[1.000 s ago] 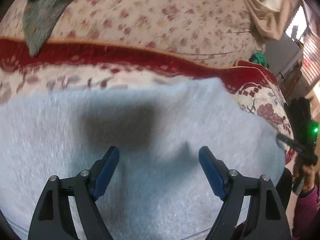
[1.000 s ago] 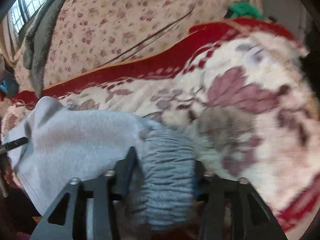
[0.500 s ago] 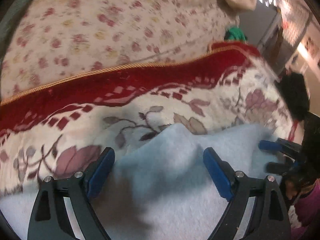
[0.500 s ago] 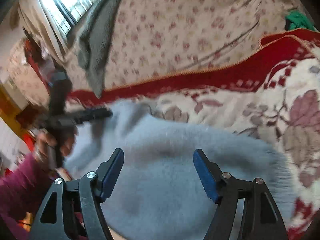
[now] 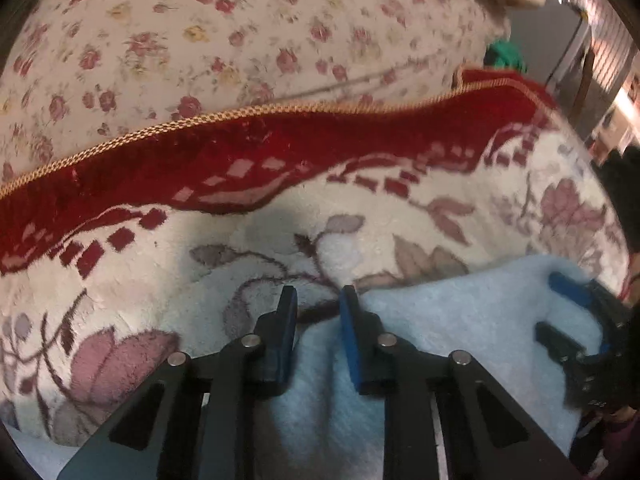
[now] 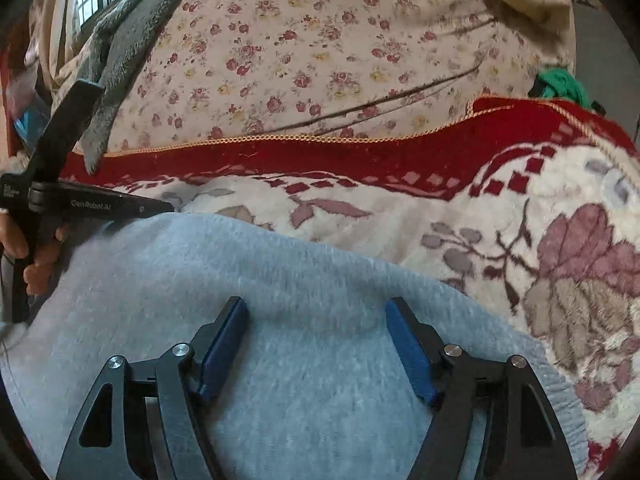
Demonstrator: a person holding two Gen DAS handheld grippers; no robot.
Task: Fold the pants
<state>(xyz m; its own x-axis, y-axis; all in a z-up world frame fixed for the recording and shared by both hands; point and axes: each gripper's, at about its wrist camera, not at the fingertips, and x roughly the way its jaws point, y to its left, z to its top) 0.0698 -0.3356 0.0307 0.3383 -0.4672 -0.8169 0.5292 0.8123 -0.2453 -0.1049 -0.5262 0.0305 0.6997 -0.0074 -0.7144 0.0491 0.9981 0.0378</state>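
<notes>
The light grey fleece pants [image 6: 248, 280] lie on a cream and red floral blanket [image 6: 520, 240]. In the left wrist view the pants [image 5: 460, 328] fill the lower right. My left gripper [image 5: 318, 300] is shut on the far edge of the pants, its blue pads pinching a fold. My right gripper [image 6: 316, 320] is open, its pads spread over the pants near the ribbed waistband [image 6: 560, 392]. The right gripper also shows in the left wrist view [image 5: 580, 320], and the left gripper in the right wrist view [image 6: 80, 200].
Behind the blanket's red border [image 5: 280, 148] lies a cream sheet with small red flowers [image 5: 240, 40]. A dark grey cloth [image 6: 116, 60] hangs at the far left. A green item [image 6: 560, 84] sits at the far right, by a grey wall.
My left gripper has closed on the far edge of the pants. My right gripper has let go of the waistband, opened, and now sits over the flat cloth.
</notes>
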